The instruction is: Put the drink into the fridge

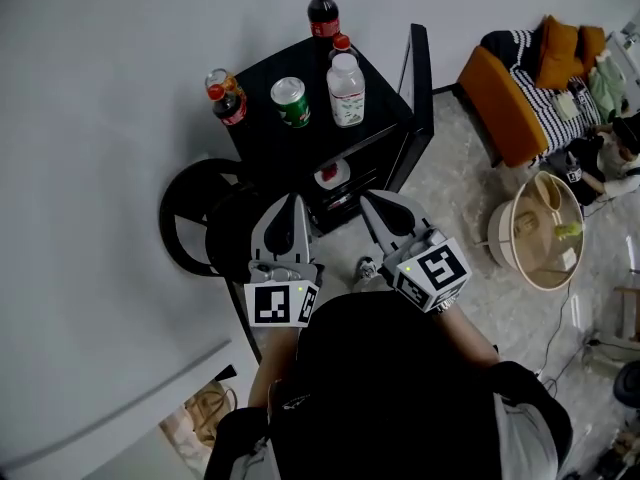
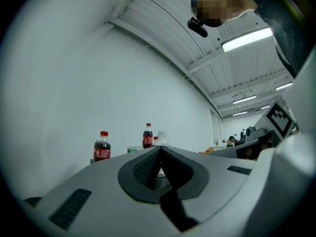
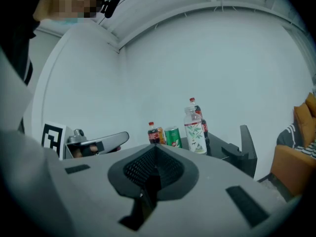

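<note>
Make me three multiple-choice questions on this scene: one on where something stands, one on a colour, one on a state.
1. Where does the short round metal drink can stand?
A. on top of the black mini fridge
B. on the floor
C. on the sofa

2. What colour is that can's side?
A. blue
B. green
C. yellow

3. How do the left gripper and the right gripper stand?
A. both open
B. both shut, with nothing between the jaws
C. each shut on a bottle

Answers:
1. A, since the head view shows the can on the fridge's dark top.
2. B, since its side is green in the head view and the right gripper view.
3. B, since each gripper view shows the jaws meeting with nothing between them.
</note>
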